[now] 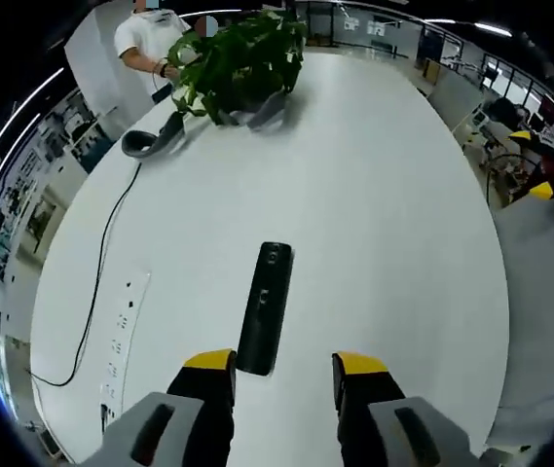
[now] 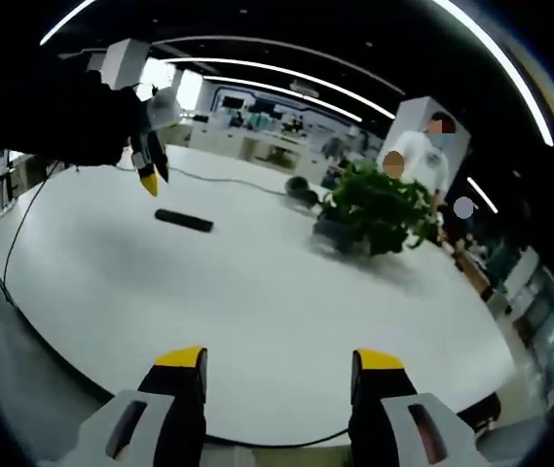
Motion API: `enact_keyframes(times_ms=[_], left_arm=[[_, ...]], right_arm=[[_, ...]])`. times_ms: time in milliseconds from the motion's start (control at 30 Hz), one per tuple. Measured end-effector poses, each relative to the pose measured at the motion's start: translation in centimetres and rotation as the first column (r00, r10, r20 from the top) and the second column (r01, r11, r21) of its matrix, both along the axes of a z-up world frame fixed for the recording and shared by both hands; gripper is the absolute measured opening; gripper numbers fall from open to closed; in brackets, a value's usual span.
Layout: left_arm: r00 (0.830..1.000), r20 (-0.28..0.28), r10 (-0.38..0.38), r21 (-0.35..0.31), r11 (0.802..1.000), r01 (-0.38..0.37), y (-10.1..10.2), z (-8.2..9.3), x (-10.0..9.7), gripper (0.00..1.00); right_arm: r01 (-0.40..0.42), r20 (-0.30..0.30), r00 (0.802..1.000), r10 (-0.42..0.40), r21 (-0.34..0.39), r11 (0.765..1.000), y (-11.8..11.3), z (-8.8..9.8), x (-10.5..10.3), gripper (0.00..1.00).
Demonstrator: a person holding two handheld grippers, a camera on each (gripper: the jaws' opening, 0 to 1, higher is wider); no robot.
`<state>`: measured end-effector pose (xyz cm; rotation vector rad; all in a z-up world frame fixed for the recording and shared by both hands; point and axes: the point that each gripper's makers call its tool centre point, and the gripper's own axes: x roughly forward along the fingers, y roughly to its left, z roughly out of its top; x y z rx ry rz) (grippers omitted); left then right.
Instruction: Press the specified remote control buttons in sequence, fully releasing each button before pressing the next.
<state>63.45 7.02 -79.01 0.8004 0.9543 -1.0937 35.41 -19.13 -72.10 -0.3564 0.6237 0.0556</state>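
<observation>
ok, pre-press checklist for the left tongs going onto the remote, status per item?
1. Remote in view, lying flat on the white table: ok.
2. Left tongs open, holding nothing: ok.
3. Left tongs aligned over a button: not ok, the remote's near end sits by one yellow tip, off the gap's middle.
4. Which button is the target: cannot tell, buttons too small.
5. Right tongs open and apart from the remote: ok.
6. Potted plant and cable apart from the remote: ok.
</observation>
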Motion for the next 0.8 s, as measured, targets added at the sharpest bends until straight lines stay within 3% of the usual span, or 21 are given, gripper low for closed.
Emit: enact_keyframes(times_ms=[133, 233, 433, 800], left_arm=[[0.999, -0.043, -0.003, 0.013, 1.000, 0.003, -0.1, -1.7, 0.4, 0.39], [0.999, -0.024, -0.033, 0.072, 0.997, 0.035, 0.5, -3.0, 1.2, 0.37], [0.998, -0.061, 0.006, 0.114, 0.994, 0.001, 0.5, -5.2, 2.2, 0.35], [0.997, -0.077, 0.014, 0.150, 0.989, -0.003, 1.2, -7.1, 2.6, 0.32]], right_arm=[[-0.004, -0.012, 1.000, 0.004, -0.001, 1.000, 0.1, -0.2, 0.0, 0.57], [-0.005, -0.016, 1.000, 0.005, -0.004, 1.000, 0.0, -0.3, 0.0, 0.57], [-0.011, -0.030, 0.999, 0.011, -0.009, 1.000, 0.1, -0.6, 0.0, 0.56], [-0.006, -0.042, 0.999, 0.005, -0.015, 1.000, 0.0, -0.7, -0.1, 0.54]])
